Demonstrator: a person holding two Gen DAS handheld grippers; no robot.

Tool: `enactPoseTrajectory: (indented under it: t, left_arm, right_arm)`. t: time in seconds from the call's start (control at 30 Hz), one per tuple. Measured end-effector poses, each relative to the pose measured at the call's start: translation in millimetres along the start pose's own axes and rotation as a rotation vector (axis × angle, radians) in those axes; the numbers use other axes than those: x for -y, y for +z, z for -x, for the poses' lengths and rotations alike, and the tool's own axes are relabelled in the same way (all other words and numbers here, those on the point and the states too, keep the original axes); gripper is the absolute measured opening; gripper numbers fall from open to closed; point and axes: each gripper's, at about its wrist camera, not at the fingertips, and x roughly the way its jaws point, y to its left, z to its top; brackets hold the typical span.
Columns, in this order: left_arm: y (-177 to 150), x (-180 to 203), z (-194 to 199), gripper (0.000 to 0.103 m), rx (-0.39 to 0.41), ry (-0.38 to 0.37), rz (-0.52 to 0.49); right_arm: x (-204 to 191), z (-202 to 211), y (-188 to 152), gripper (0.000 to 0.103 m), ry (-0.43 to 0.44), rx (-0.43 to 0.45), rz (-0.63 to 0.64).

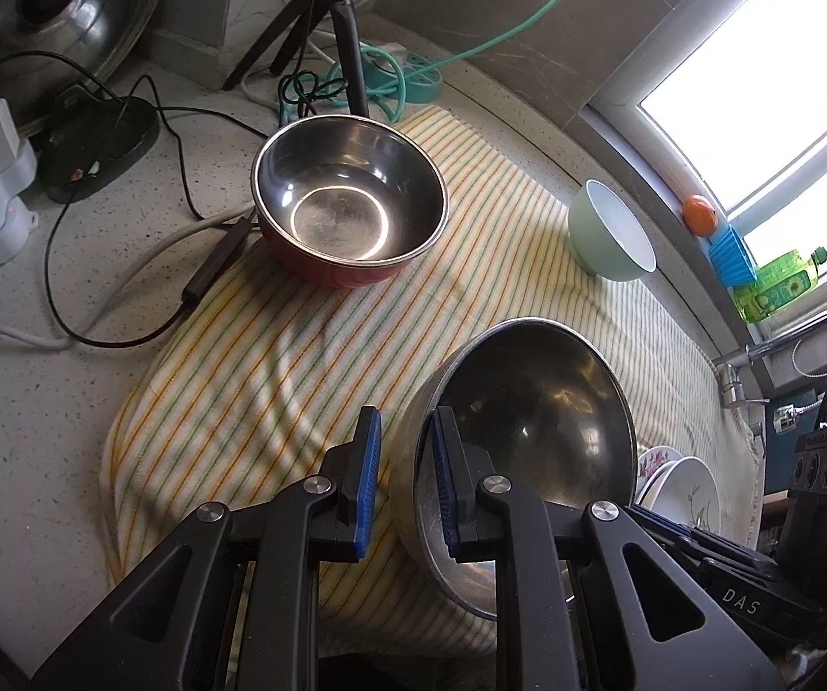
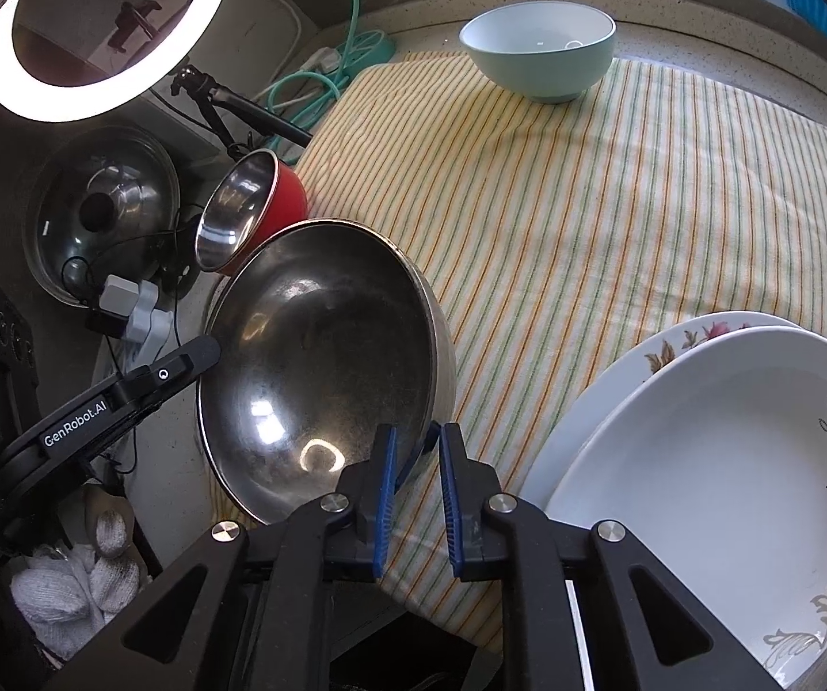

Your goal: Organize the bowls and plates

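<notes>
Left gripper: jaws narrowly parted and astride the near rim of the steel bowl, one pad inside the wall, one outside; whether they actually press on the rim I cannot tell. Right gripper: jaws slightly spread, the bowl's opposite rim passing between them, a visible gap on the outer side, so no firm pinch is judged there. The bowl stands tilted on the striped cloth, at its near edge. Handling, as judged: thin stiff metal, light, smooth and slippery at the lip; a rim pinch is the only hold on offer, best taken deep over the lip, since a shallow bite would likely slide off. Nothing fragile in the bowl itself, though it would ring and dent a plate if dropped. Surroundings: two white plates stacked just beside the bowl on the right (china, breakable, the main hazard); a red bowl with steel lining farther back on the cloth; a green bowl near the window side, well apart. Off the cloth: cables, a tripod, a pot lid. The middle of the cloth lies bare for setting down.
</notes>
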Motion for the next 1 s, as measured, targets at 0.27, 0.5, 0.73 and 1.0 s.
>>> enactPoseTrajectory:
  t: [0.27, 0.5, 0.73, 1.0]
  left_arm:
    - [-0.5, -0.6, 25.4, 0.016, 0.073, 0.013, 0.019]
    - [-9.1, -10.4, 44.3, 0.016, 0.124, 0.045, 0.069]
    - [-16.7, -22.8, 58.1, 0.016, 0.160, 0.063, 0.123]
    - [6.2, -46.3, 54.7, 0.016, 0.155, 0.035, 0.139]
  right_arm:
    - [5.1, 22.3, -6.0, 0.015, 0.003, 0.054, 0.007]
    - [11.9, 48.3, -10.1, 0.016, -0.002, 0.128, 0.025]
    - [9.6, 67.7, -9.6, 0.016, 0.010, 0.180, 0.051]
    - [-18.7, 78.0, 2.6, 0.021, -0.015, 0.273, 0.071]
